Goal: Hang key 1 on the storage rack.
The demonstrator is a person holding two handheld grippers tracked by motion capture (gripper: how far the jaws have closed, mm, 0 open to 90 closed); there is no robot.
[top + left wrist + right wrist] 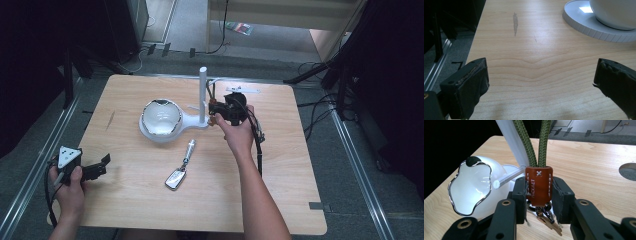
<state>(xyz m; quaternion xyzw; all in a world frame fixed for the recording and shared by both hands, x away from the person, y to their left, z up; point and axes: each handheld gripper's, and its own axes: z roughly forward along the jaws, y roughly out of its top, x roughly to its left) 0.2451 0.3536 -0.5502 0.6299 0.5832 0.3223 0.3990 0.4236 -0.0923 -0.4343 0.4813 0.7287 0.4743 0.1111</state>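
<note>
Right tool [539, 200] clamps leather tab [539, 185], cord [534, 142] running upward.

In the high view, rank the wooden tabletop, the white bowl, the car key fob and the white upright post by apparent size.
1. Wooden tabletop
2. White bowl
3. White upright post and car key fob: similar apparent size, the post long and thin, the fob short and wider, so I won't rank them.
</note>
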